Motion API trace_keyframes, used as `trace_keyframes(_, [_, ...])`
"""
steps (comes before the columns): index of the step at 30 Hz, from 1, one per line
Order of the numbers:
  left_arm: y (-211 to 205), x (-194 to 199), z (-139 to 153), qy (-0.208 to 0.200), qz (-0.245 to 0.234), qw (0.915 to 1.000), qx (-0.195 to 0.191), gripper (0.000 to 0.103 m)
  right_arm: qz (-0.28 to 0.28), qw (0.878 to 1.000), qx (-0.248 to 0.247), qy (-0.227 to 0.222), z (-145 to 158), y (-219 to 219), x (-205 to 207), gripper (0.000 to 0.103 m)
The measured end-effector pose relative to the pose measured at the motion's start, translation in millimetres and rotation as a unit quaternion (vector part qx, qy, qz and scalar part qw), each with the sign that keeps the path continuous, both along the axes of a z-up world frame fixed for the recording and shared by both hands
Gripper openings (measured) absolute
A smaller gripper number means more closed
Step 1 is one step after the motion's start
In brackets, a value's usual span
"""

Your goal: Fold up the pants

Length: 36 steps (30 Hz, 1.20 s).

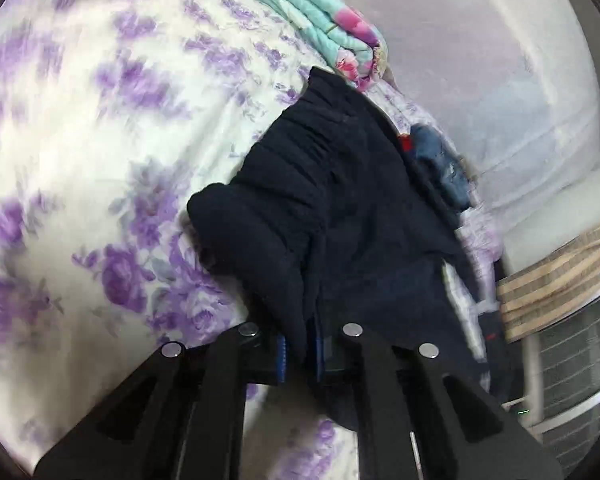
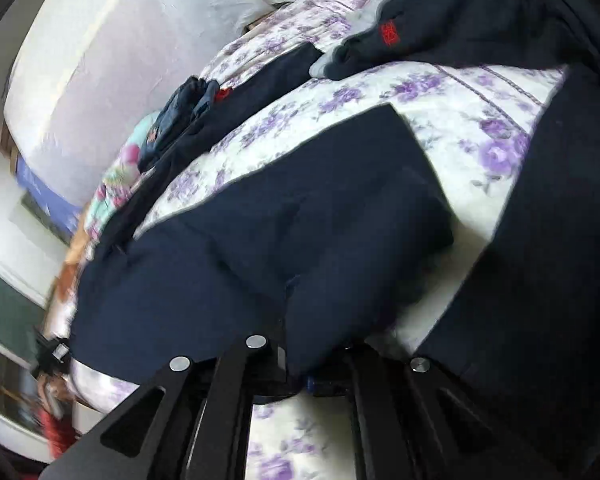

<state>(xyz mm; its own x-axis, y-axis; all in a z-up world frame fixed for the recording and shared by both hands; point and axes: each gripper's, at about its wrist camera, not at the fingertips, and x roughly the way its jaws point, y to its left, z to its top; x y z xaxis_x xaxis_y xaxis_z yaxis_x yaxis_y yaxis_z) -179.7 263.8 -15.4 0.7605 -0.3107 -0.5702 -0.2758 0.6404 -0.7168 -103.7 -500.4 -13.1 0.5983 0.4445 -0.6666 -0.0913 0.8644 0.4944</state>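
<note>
Dark navy pants (image 1: pixel 340 200) lie on a bed with a white and purple flowered sheet (image 1: pixel 100 120). My left gripper (image 1: pixel 300 356) is shut on a bunched edge of the pants, near the gathered waistband (image 1: pixel 300 148). In the right wrist view the pants (image 2: pixel 300 220) spread as a flat dark panel over the sheet (image 2: pixel 460 120). My right gripper (image 2: pixel 298 376) is shut on the near edge of that cloth. Both views are blurred.
A folded turquoise and pink quilt (image 1: pixel 324 28) lies at the bed's far side. A blue jeans bundle (image 1: pixel 440 164) lies beside the pants. Another dark garment with a red label (image 2: pixel 460 28) lies farther back. A pale wall (image 1: pixel 500 60) borders the bed.
</note>
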Motion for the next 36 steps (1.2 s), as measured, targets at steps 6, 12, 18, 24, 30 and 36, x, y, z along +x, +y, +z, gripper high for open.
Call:
trace_keyframes(6, [3.5, -27.3, 38.2, 0.005, 0.043, 0.9953, 0.087, 0.059, -0.058, 0.995, -0.080, -0.030, 45.3, -25.0, -20.7, 0.056])
trace_keyframes(12, [0.2, -18.1, 91.3, -0.032, 0.069, 0.9852, 0.154, 0.080, -0.096, 0.992, -0.015, -0.078, 86.4, -42.7, 0.8, 0.056])
trace_keyframes(18, [-62.6, 85.3, 93.1, -0.031, -0.039, 0.9862, 0.158, 0.081, 0.001, 0.997, 0.076, -0.013, 60.9, 50.6, 116.0, 0.054])
trace_keyframes(24, [-45.2, 155.7, 36.7, 0.004, -0.034, 0.9950, 0.093, 0.083, -0.018, 0.982, 0.174, 0.076, 14.4, 106.7, 224.1, 0.055])
trace_keyframes(30, [-55.1, 151.1, 39.8, -0.030, -0.027, 0.9906, 0.130, 0.087, -0.072, 0.976, 0.192, 0.068, -3.5, 113.9, 276.3, 0.048])
trace_keyframes(36, [-56.1, 150.2, 41.8, -0.033, -0.035, 0.9898, 0.134, 0.090, -0.068, 0.992, 0.110, 0.015, 17.5, 112.4, 279.6, 0.006])
